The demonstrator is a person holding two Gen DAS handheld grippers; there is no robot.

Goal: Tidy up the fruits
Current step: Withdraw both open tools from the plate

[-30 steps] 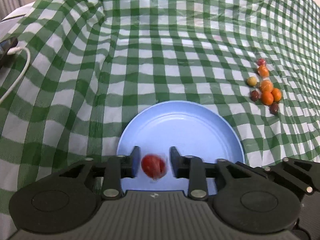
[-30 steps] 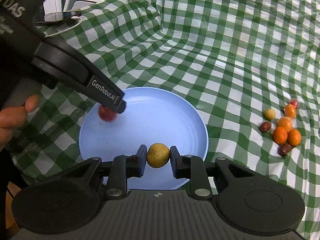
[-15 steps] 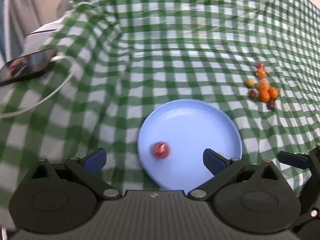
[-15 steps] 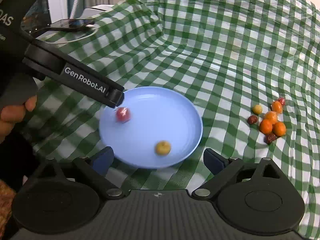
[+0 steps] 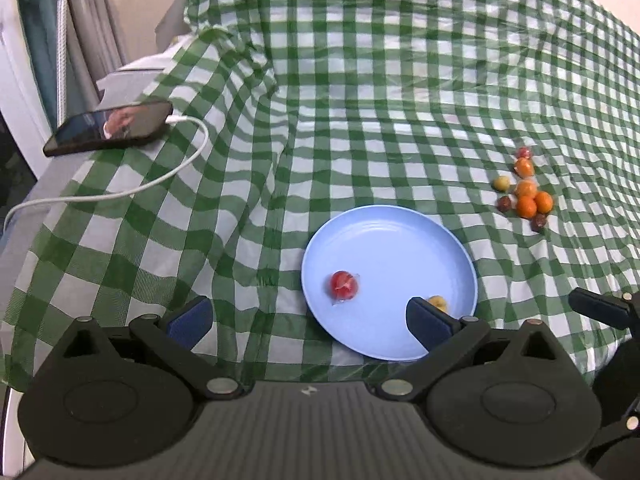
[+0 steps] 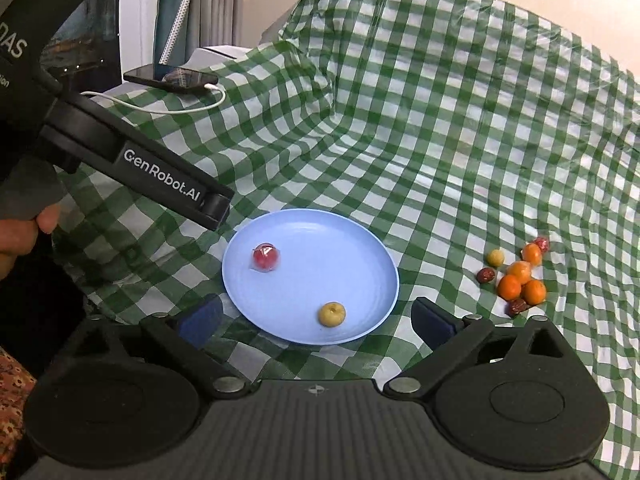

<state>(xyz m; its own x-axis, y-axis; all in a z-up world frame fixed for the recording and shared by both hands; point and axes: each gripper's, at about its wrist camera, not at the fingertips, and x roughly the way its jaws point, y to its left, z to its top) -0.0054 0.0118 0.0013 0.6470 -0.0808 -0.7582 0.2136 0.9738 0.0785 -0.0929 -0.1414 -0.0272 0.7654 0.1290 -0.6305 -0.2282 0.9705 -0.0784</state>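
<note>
Fruits are split between two places: a red one in clear wrap (image 6: pixel 265 257) and a yellow one (image 6: pixel 331 314) lie loose and well apart on the blue plate (image 6: pixel 360 248), while a small heap of orange, dark red and yellow pieces (image 6: pixel 516 276) sits on the checked cloth (image 6: pixel 440 120) off to the plate's right, clear of its rim. Both grippers have just been opening, and nothing is between the jaws of either now. The left gripper (image 5: pixel 308 318) stands wide apart above the plate's near-left edge, and the right gripper (image 6: pixel 316 318) is likewise spread, straddling the plate's near rim with the yellow fruit beyond its tips.

As I judge it, the main risk is rolling. Both plated fruits are round and unrestrained on a smooth shallow dish, so a knock to the rim from either finger could send them over the low edge. The heap is tightly packed, with pieces touching, so closing on one may scatter its neighbours across the cloth. The cloth itself is rumpled, with folds rising behind and to the left; a dragged fingertip could snag it and shift the plate.

Open room lies between plate and heap, and across the far cloth. To the left the space is tighter: a phone (image 6: pixel 172 77) with its white cable (image 6: pixel 160 110) rests near the cloth's edge, and the two grippers work close side by side
</note>
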